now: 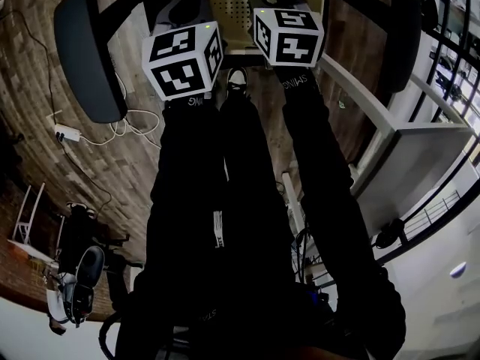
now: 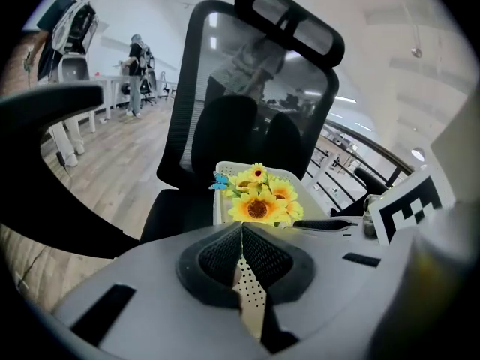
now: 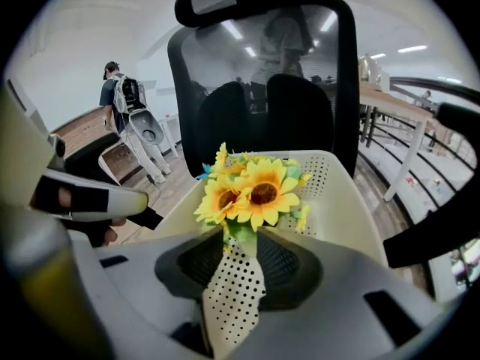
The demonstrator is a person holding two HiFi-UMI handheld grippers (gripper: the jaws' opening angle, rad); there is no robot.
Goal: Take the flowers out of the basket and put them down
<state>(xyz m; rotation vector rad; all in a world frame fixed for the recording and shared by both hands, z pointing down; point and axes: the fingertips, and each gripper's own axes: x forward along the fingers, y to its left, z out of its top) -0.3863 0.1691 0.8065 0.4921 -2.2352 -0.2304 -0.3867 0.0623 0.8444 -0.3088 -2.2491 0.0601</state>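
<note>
As right gripper straddles flowers — basketed.

Bunched upright: flowers, yellow sunflower heads with dark centres, green stem tucked into a cream dotted wrapper (small blue butterfly at the back). Lodged by that wrapper between the jaws of the right gripper. Poised just above the basket, cream, perforated, open-topped.

Right gripper jaws slightly apart; green stem of flowers between tips, pad contact unclear. Yellow blooms upright over pale perforated basket. Black mesh office chair directly behind. Person with backpack standing far left.
</note>
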